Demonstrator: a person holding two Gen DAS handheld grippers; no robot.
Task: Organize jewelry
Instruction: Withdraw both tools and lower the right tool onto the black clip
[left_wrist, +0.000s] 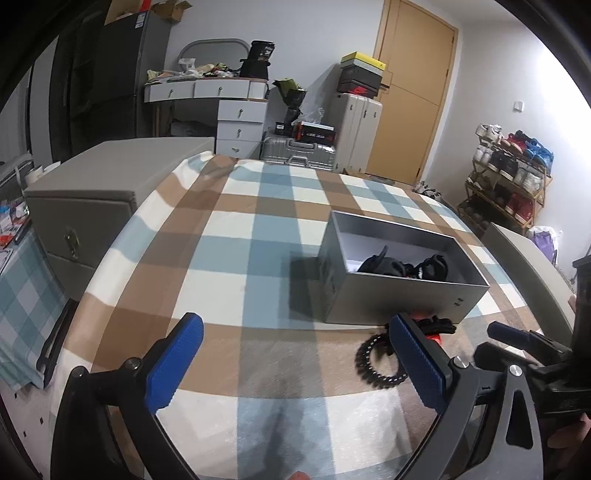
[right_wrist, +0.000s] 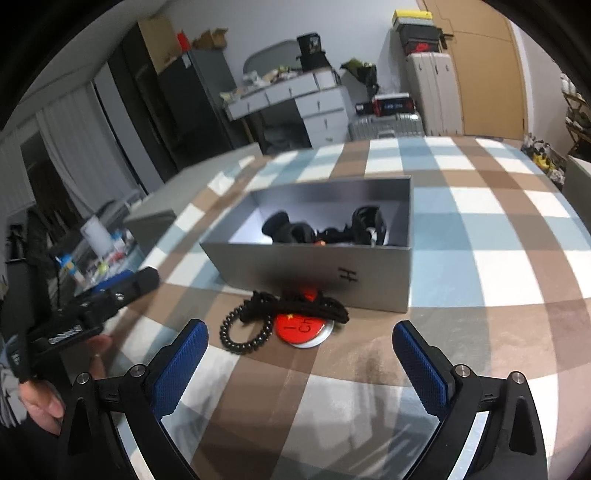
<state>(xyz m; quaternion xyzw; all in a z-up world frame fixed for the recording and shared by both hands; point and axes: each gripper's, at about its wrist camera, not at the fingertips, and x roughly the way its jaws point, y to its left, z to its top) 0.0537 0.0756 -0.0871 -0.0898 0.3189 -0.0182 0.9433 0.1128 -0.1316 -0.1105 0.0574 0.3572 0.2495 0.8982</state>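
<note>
An open grey box (right_wrist: 317, 266) (left_wrist: 402, 299) sits on the checked cloth with several black items (right_wrist: 325, 229) inside. In front of it lie a black coiled bracelet (right_wrist: 245, 332) (left_wrist: 376, 363), a black cord (right_wrist: 306, 308) and a round red badge (right_wrist: 303, 328). My right gripper (right_wrist: 299, 354) is open, just short of the badge and bracelet. My left gripper (left_wrist: 295, 350) is open and empty, left of the bracelet; its right finger (left_wrist: 417, 362) partly hides the pile. The right gripper (left_wrist: 517, 336) shows at the right of the left wrist view.
The checked cloth (left_wrist: 236, 258) covers the table. A grey padded case (left_wrist: 96, 199) stands at the table's left edge. Behind are a white desk with drawers (left_wrist: 221, 107), suitcases (left_wrist: 325, 140), a door and a shoe rack (left_wrist: 513, 173). A cluttered side surface (right_wrist: 99, 254) lies left.
</note>
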